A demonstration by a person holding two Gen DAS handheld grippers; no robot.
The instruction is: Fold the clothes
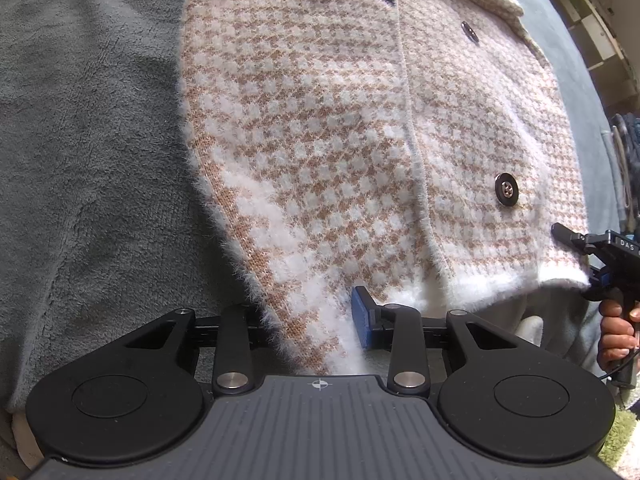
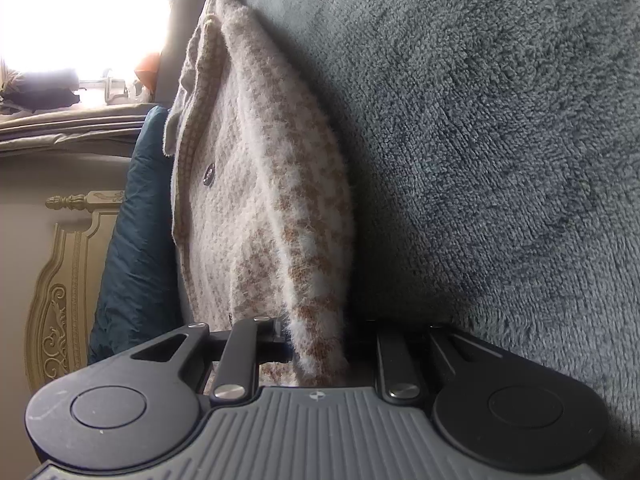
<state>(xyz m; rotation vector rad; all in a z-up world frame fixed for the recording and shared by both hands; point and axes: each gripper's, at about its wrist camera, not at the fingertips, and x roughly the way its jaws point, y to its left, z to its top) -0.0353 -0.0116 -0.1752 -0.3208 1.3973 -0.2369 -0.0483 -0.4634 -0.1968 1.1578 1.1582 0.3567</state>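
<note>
Grey fleece blanket (image 1: 88, 152) lies open leftward — both grippers' jaws clamped on the cardigan (image 1: 340, 140) hem edge.

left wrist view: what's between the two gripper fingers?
The fuzzy hem edge of the checked cardigan lies between the left gripper fingers, over the grey blanket; shown in the left wrist view.
</note>
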